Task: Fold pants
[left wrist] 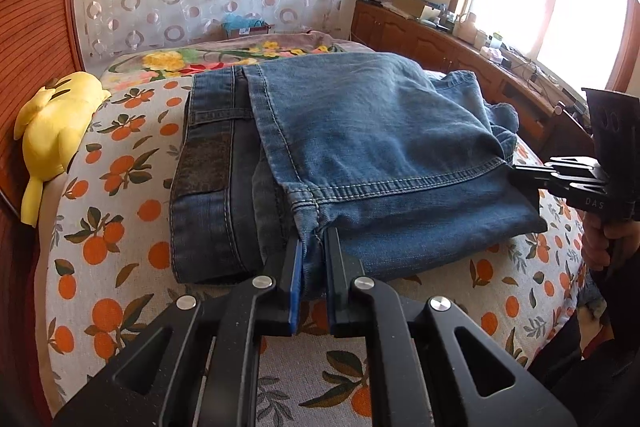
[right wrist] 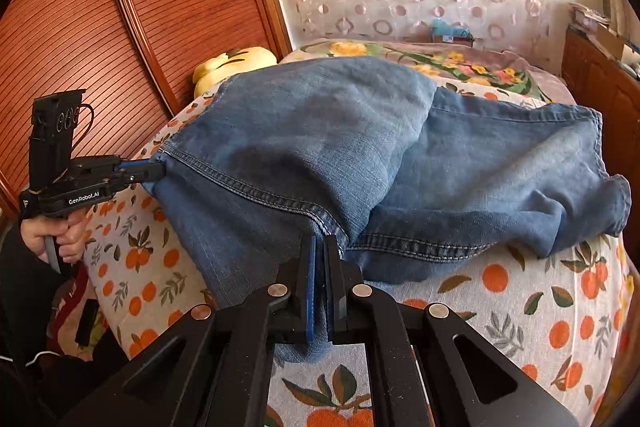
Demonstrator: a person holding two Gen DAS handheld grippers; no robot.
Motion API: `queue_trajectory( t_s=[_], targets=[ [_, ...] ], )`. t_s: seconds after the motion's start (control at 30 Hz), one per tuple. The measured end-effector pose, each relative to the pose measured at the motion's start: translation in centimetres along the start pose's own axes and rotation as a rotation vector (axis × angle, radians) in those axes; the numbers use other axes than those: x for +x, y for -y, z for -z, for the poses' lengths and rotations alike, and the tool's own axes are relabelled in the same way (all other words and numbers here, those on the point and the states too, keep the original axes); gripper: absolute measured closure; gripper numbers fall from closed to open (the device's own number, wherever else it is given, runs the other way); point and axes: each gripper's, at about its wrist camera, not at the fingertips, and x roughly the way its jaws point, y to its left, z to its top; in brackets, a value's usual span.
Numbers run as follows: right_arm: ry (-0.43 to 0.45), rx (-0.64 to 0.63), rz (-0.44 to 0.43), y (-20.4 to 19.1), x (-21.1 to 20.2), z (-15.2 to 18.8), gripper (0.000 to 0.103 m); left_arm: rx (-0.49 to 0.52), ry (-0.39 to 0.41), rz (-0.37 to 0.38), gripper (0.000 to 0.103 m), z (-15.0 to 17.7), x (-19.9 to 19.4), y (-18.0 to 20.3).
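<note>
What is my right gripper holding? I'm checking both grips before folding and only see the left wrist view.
Observer: The right gripper is shut on the jeans, pinching the stitched hem.
Operator: What's beyond it?
Observer: A lower denim layer lies rumpled on the orange-print bedspread.
Operator: And my left side?
Observer: A hand grips the handle under the left gripper, beside the bed's edge.

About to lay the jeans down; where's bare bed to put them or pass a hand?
Free: sheet between jeans and plush, and the near strip by both grippers. Crowded: the middle under the jeans, and the cabinet top.
</note>
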Motion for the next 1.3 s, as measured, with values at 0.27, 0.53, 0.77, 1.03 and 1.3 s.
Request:
queue_trajectory(
  t_s=[0.27,0.53,0.77,1.03,1.3],
  targets=[
    [0.047,-0.008,0.029,0.4,-1.2,-1.2,0.089,0.008,0.04,-0.046,0.057,-1.7,-1.7,-0.5],
    [0.081,-0.011,0.079,1.0,-0.3,-2.1,0.065,0.01,0.072,-0.049,0.055,-5.0,-1.2,-1.4],
    [0.047,0.002,0.079,1.2,2.7,-2.6,0.064,0.008,0.01,-0.058,0.055,-9.3,4.2,-3.1],
    [0.027,0.006,0.081,1.7,3.8,-3.2,0.06,-0.058,-0.047,0.015,0.067,-11.7,7.8,-5.4],
    [0.016,0.012,0.067,2.5,4.7,-3.9,0.059,-0.011,0.063,-0.035,0.101,-12.3,5.9,-4.2]
  ],
)
